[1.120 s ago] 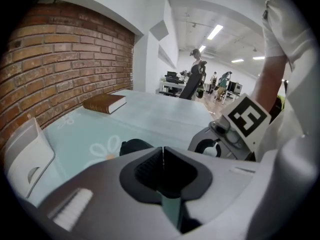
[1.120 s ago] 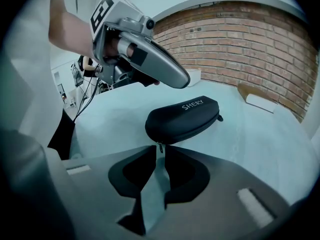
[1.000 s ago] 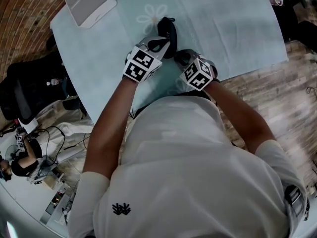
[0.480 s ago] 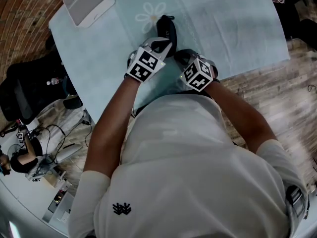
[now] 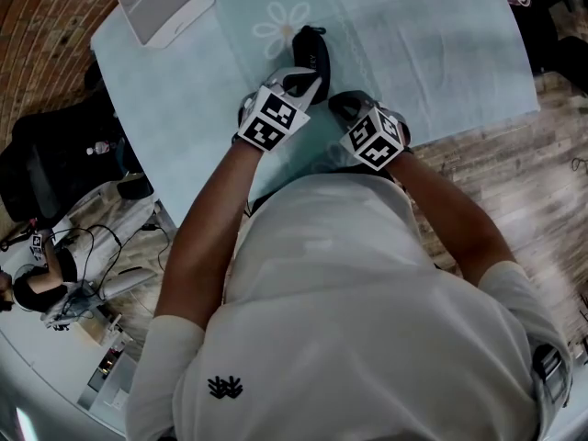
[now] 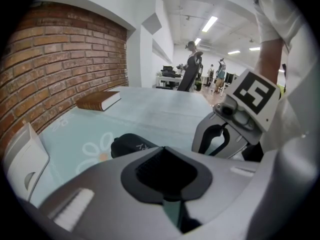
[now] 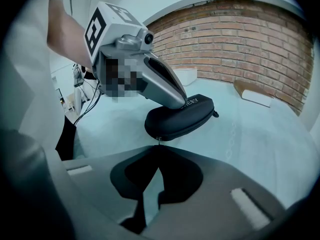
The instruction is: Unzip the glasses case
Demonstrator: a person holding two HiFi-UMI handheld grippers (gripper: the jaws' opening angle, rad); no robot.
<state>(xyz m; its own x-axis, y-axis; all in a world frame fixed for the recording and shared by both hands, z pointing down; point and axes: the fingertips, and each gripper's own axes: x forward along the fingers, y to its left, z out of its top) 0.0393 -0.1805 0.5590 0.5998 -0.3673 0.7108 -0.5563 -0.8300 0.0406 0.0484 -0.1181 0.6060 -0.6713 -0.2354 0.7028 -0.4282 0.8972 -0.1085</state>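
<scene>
The black glasses case (image 5: 312, 53) lies on the light teal cloth near the daisy print. It also shows in the left gripper view (image 6: 131, 145) and in the right gripper view (image 7: 180, 118). My left gripper (image 5: 308, 79) is shut, and its tip rests on top of the case's near half. My right gripper (image 7: 158, 147) sits at the case's near end with its jaws shut on the small metal zipper pull (image 7: 158, 141). From above, the right gripper (image 5: 338, 105) is just right of the left one. The case's lid looks closed.
A white box (image 5: 163, 4) stands at the table's far left corner. A brown book (image 6: 98, 100) lies further along the brick wall. The table's near edge (image 5: 432, 141) runs just behind the right gripper, with wooden floor beyond. People stand far off in the room.
My right gripper has shifted slightly right and toward me. The left gripper stays on top of the case.
</scene>
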